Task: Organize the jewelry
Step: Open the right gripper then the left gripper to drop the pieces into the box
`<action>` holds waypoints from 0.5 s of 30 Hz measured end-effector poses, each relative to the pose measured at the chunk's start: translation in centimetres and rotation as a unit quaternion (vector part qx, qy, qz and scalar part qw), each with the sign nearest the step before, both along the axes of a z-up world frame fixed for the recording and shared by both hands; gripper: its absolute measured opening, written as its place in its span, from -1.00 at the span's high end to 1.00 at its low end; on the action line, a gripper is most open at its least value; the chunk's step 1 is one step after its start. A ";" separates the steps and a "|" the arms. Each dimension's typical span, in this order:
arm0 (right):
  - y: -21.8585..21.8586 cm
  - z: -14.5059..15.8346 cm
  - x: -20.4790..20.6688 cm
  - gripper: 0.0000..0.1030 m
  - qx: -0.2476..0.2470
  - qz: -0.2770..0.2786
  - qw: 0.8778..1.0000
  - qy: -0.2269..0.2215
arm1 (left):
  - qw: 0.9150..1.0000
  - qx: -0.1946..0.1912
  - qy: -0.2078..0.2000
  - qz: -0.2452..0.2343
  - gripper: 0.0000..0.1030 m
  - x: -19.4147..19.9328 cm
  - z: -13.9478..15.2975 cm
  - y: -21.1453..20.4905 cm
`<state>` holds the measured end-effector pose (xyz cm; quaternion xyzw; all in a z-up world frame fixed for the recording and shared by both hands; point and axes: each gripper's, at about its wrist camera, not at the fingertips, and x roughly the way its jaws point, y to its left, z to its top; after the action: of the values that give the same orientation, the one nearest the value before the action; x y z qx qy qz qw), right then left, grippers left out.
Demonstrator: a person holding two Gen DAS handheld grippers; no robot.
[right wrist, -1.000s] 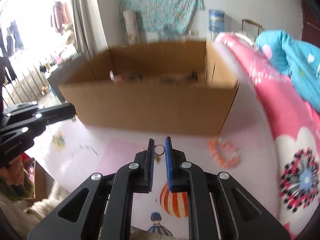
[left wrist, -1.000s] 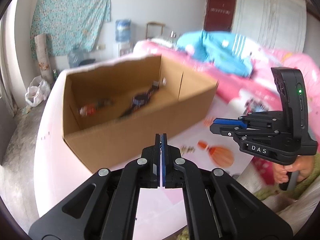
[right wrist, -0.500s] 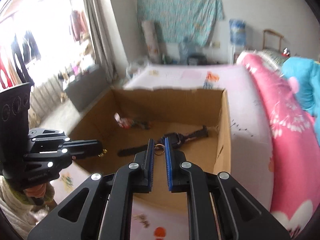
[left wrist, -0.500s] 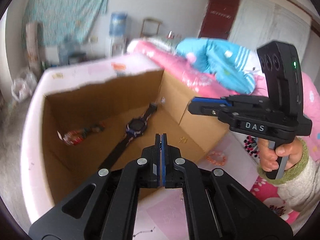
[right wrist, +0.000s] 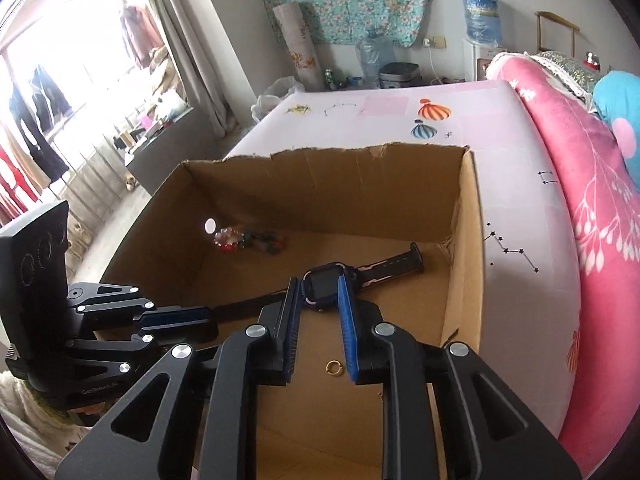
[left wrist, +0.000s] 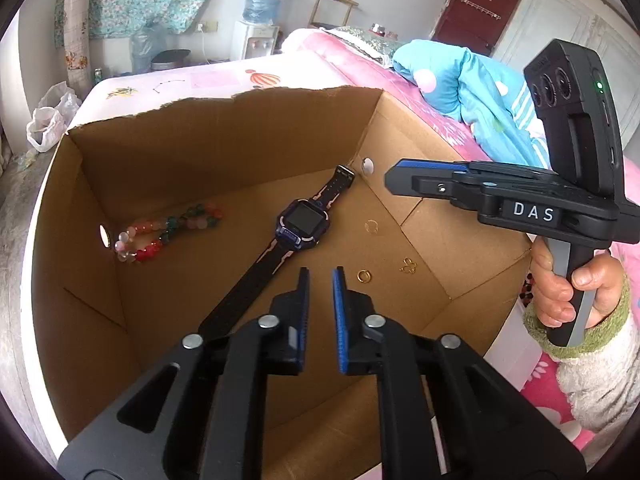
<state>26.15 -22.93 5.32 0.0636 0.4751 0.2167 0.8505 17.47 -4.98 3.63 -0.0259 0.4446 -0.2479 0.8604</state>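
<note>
Both grippers hang over an open cardboard box (left wrist: 224,148). My left gripper (left wrist: 320,276) has its jaws opening, with nothing between them. Just past its fingertips a gold ring (left wrist: 363,276) lies on the box floor, with a small gold charm (left wrist: 409,266) and a thin ring (left wrist: 371,226) to its right. A dark watch (left wrist: 302,224) and a bead bracelet (left wrist: 168,230) lie farther in. My right gripper (right wrist: 318,288) also has its jaws opening and holds nothing. The gold ring (right wrist: 333,367) rests on the floor below it, the watch (right wrist: 324,280) beyond its tips.
The box (right wrist: 466,240) stands on a bed with a pale printed sheet (right wrist: 516,208). A pink quilt (right wrist: 592,184) and blue bedding (left wrist: 472,84) lie to the right. A hand (left wrist: 560,284) in a fuzzy sleeve holds the right gripper (left wrist: 400,178); the left gripper (right wrist: 200,316) reaches over the box's left wall.
Both grippers moved from in front of the box to over its inside. The ring left the right gripper's jaws and lies on the box floor. Both pairs of jaws have parted.
</note>
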 end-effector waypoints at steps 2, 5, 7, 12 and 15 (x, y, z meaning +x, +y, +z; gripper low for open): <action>-0.3 0.3 0.0 0.60 -0.002 -0.008 1.000 -0.006 | 1.000 -0.003 -0.002 0.002 0.76 0.0 0.1 0.1; -1.1 1.2 -0.2 0.56 0.015 -0.023 0.999 -0.018 | 1.000 -0.010 -0.014 0.005 0.76 -0.4 0.6 0.5; -1.8 2.1 -0.6 0.49 0.028 -0.033 0.999 -0.030 | 1.000 -0.013 -0.024 0.004 0.74 -0.6 1.1 0.6; -3.6 4.9 -2.4 0.33 0.057 -0.056 0.994 -0.075 | 0.998 -0.018 -0.067 0.000 0.58 -2.3 2.6 0.9; -4.5 6.1 -4.0 0.25 0.073 -0.066 0.990 -0.096 | 0.996 -0.028 -0.087 -0.003 0.54 -3.4 3.4 1.2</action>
<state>22.12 -27.39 11.43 0.1358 0.3688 0.1996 0.8976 14.07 -3.77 7.08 -0.0274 0.3611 -0.2640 0.8940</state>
